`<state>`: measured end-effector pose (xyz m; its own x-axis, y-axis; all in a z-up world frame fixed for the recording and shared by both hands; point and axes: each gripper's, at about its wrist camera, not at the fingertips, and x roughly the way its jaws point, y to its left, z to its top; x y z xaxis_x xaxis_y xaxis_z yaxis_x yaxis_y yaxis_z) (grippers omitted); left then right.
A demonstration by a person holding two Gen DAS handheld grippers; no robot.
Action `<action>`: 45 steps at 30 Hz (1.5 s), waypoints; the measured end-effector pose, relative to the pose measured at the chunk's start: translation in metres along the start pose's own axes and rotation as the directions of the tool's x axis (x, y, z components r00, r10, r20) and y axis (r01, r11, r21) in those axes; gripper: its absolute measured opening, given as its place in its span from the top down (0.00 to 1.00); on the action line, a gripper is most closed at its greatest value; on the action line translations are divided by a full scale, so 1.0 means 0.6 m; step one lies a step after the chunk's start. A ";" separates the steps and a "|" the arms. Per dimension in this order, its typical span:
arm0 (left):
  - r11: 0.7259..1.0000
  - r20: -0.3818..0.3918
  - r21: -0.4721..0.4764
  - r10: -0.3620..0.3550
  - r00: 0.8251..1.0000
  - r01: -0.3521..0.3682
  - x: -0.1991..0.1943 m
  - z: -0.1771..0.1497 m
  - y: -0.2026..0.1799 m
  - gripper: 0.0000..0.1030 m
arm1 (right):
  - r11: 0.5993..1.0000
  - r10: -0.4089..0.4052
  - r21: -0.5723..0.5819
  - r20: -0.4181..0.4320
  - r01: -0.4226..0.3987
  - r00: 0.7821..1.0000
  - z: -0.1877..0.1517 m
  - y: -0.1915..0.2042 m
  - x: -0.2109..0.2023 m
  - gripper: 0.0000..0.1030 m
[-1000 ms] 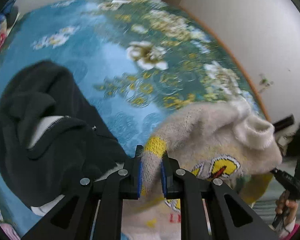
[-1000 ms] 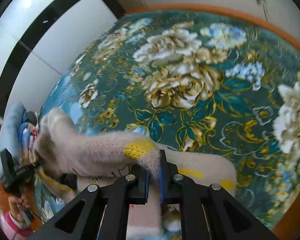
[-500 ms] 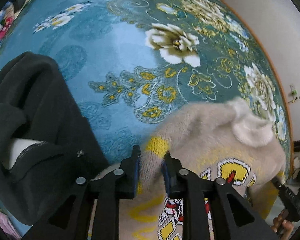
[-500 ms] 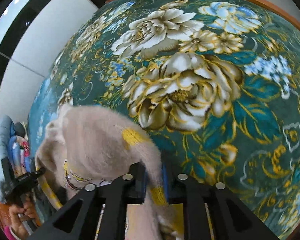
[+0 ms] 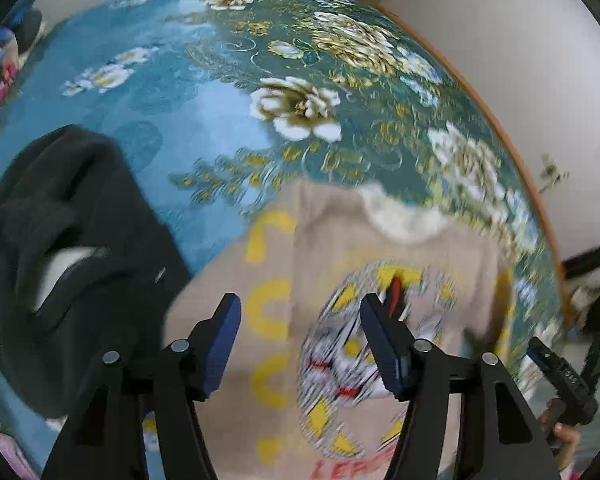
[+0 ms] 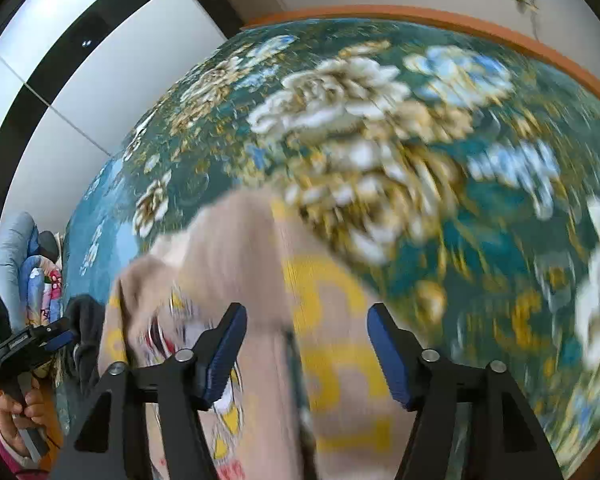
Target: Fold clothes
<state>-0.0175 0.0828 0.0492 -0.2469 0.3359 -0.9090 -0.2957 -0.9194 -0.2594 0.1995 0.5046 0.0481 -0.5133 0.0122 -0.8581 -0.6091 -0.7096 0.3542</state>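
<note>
Both claws, left gripper (image 5: 300,340) and right gripper (image 6: 306,344), now gape wide, having released the beige sweater (image 5: 340,280). It lies flat on the floral bedspread (image 5: 220,92), collar toward 12 o'clock, beside a black jacket (image 5: 80,240) at 9 o'clock.

Even indoor light, no hard shadows. Heavy motion blur on sweater (image 5: 340,280) and bedspread (image 6: 420,160); fisheye bending, black corners toward 10 and 2 o'clock.

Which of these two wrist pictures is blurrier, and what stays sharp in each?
Right wrist view: blurrier, the floral bedspread and beige sweater streak. Left wrist view: sweater print smeared, black jacket soft. Gripper fingers stay sharp in both.
</note>
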 end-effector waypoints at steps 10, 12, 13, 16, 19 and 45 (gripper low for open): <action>0.962 -0.125 0.183 0.226 0.966 -0.202 0.093 -0.150 -0.044 0.38 | 0.991 0.021 0.134 -0.125 -0.004 0.992 -0.172 -0.012 0.026 0.33; 0.924 -0.098 0.246 0.325 0.941 -0.294 0.104 -0.161 -0.057 0.38 | 0.992 0.027 0.128 -0.125 -0.011 0.992 -0.174 -0.007 0.019 0.33; 0.912 -0.093 0.271 0.344 0.935 -0.308 0.108 -0.165 -0.062 0.38 | 0.994 0.021 0.113 -0.121 -0.007 0.992 -0.173 -0.003 0.015 0.33; 0.897 -0.085 0.285 0.375 0.923 -0.338 0.112 -0.169 -0.061 0.60 | 0.995 0.013 0.096 -0.107 -0.003 0.994 -0.168 0.001 0.004 0.33; 0.901 -0.085 0.264 0.378 0.922 -0.345 0.103 -0.165 -0.050 0.92 | 0.992 0.034 0.127 -0.099 -0.021 0.994 -0.171 -0.007 -0.002 0.33; 0.890 0.154 -0.111 0.456 0.877 -0.443 -0.155 0.020 0.203 0.91 | 0.988 -0.155 -0.024 -0.167 0.154 0.974 -0.192 0.010 0.069 0.33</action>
<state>-0.0415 -0.0577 0.1059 -0.4933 -0.0930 -0.8649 -0.0512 -0.9894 0.1356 0.2442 0.4198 -0.0282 -0.3042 0.0044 -0.9526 -0.6663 -0.7157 0.2094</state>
